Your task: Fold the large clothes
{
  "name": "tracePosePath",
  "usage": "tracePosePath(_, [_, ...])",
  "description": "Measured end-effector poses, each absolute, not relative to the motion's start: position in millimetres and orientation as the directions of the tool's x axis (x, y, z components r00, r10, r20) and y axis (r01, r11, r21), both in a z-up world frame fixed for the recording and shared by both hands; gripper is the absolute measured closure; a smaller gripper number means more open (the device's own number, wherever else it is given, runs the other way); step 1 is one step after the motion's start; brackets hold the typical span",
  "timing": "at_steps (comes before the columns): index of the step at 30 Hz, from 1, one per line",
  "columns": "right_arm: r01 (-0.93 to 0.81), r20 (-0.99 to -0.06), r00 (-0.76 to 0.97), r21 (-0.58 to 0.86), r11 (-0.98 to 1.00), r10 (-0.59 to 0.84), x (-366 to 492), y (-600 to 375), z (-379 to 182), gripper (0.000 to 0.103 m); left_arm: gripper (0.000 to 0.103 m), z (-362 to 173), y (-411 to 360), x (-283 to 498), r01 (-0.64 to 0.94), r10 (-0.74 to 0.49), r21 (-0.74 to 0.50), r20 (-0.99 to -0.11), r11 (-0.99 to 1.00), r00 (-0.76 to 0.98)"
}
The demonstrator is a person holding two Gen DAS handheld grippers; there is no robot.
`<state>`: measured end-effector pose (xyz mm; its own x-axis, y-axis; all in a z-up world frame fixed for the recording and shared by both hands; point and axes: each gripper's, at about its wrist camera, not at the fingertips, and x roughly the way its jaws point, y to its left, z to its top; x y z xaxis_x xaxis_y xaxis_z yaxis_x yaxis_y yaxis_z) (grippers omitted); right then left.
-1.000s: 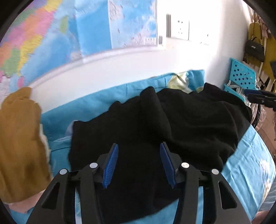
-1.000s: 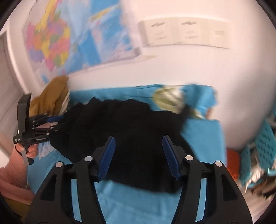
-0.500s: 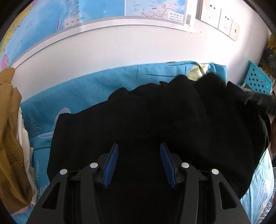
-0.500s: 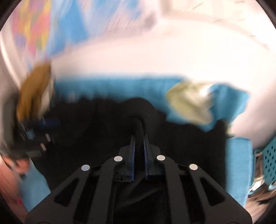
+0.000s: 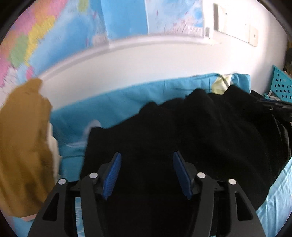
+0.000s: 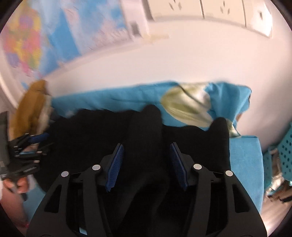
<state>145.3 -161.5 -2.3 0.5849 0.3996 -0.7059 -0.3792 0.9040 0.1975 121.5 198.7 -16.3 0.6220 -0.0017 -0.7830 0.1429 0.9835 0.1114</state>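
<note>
In the left wrist view, the left tongs (image 5: 147, 164) tilt steeply down over a black garment (image 5: 191, 142) that lies rumpled across a bed with a turquoise sheet (image 5: 113, 105) against a white wall. Their jaws have just been opening and now stand apart, with the black cloth beneath them but nothing pressed between the blue pads (image 5: 111, 175). A mustard-brown garment (image 5: 21, 145) is heaped at the left, a world map (image 5: 63, 27) hangs above, and a turquoise perforated basket (image 5: 281, 83) sits at the far right. In the right wrist view, the right tongs (image 6: 146, 155) also slant downward, their jaws having just been opening; a raised ridge of the black garment (image 6: 146, 127) runs up between the blue pads (image 6: 115, 167), which stand clear of it. At the left edge a hand (image 6: 18, 184) holds the left tongs (image 6: 31, 144) at the garment's far side. A pale yellow-green cloth (image 6: 186, 104) lies near the wall, under a row of wall sockets (image 6: 200, 11).
</note>
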Motion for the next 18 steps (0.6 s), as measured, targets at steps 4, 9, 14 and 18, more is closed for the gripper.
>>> tracePosePath(4, [-0.448, -0.685, 0.577, 0.189, 0.874, 0.445, 119.2, -152.5, 7.2, 0.047, 0.041, -7.1, 198.2, 106.2, 0.141, 0.003, 0.124, -0.759, 0.982, 0.651])
tracePosePath(9, [-0.461, -0.699, 0.552, 0.199, 0.865, 0.455, 125.4, -138.7, -7.3, 0.047, 0.04, -9.4, 194.2, 98.6, 0.138, 0.011, 0.134, -0.756, 0.981, 0.655])
tracePosePath(14, [-0.433, -0.734, 0.531, 0.194, 0.88, 0.423, 147.4, -135.4, -25.6, 0.05, 0.039, -16.0, 193.6, 103.6, 0.126, 0.019, 0.13, -0.766, 0.983, 0.642])
tracePosePath(18, [-0.35, -0.794, 0.481, 0.214, 0.912, 0.371, 175.0, -141.6, -55.8, 0.05, 0.039, -23.5, 202.3, 110.0, 0.099, 0.038, 0.125, -0.789, 0.987, 0.613])
